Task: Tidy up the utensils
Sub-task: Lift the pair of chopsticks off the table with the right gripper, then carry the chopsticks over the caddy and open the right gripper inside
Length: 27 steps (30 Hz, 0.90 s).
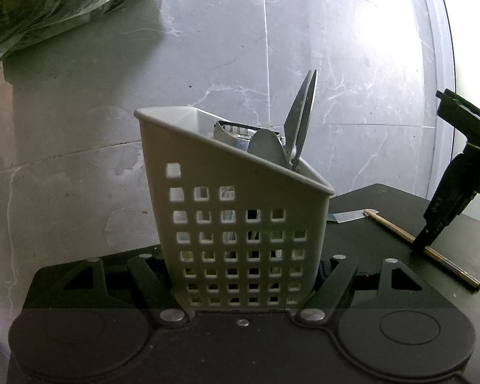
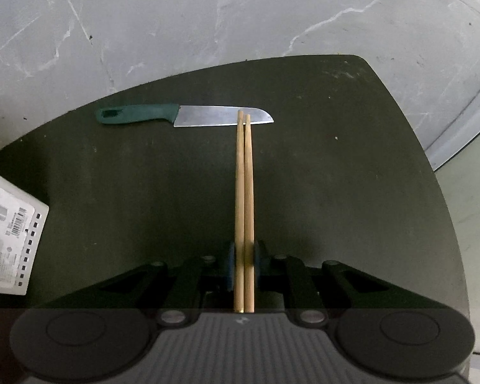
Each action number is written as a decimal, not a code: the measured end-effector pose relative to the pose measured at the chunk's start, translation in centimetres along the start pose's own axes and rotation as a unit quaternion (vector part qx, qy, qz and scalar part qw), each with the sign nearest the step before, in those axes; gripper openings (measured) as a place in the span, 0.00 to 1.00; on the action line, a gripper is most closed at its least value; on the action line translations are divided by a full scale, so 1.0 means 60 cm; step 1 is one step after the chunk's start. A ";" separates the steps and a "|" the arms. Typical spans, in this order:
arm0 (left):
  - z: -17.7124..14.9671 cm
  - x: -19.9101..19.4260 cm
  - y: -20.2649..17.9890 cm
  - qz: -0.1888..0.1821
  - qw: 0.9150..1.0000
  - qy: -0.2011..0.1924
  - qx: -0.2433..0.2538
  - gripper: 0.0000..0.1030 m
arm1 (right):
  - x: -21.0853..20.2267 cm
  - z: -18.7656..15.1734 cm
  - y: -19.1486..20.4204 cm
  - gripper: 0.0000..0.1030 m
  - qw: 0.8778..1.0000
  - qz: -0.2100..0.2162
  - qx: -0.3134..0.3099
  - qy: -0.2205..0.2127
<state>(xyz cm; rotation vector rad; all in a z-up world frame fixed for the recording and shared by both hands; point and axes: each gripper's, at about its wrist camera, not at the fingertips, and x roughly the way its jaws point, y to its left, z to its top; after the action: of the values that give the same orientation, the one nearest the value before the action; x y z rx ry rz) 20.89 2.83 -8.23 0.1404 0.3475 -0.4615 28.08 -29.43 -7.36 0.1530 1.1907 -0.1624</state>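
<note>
I'm gripping the white caddy (image 1: 240,224) with the left gripper (image 1: 243,275), jaws pinching its perforated walls from both sides near the base, keeping it upright on the dark table (image 2: 336,192). It's already holding scissors (image 1: 300,121), blades pointing up, plus a flat metal utensil (image 1: 265,150) and something toothed behind it that I'm not identifying.

The right gripper (image 2: 244,262) is pointing steeply down with its jaws nearly pressed together, pinching the pair of chopsticks (image 2: 244,192) near one end. Far tips are overlapping the knife blade in the right wrist view; whether they're touching it I can't tell.

I'm reading this as past halfway. Left: chopsticks into the caddy, then the green-handled knife (image 2: 182,115), lying flat near the table's far edge.
</note>
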 end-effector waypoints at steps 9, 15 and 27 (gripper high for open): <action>0.001 0.000 0.000 0.000 1.000 -0.001 0.004 0.74 | -0.015 -0.025 -0.003 0.12 0.999 0.024 0.010 -0.031; 0.002 -0.001 -0.002 0.001 1.000 -0.002 0.006 0.74 | -0.025 -0.036 -0.002 0.12 0.997 0.043 0.025 -0.055; -0.001 -0.003 -0.004 0.003 1.000 -0.005 0.008 0.74 | -0.071 -0.069 0.000 0.12 0.977 0.096 0.050 -0.182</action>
<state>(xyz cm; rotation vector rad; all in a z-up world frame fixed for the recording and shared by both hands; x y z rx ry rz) 20.62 2.72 -8.27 0.1546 0.3336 -0.4600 22.75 -28.41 -4.93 0.3122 0.7983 -0.0747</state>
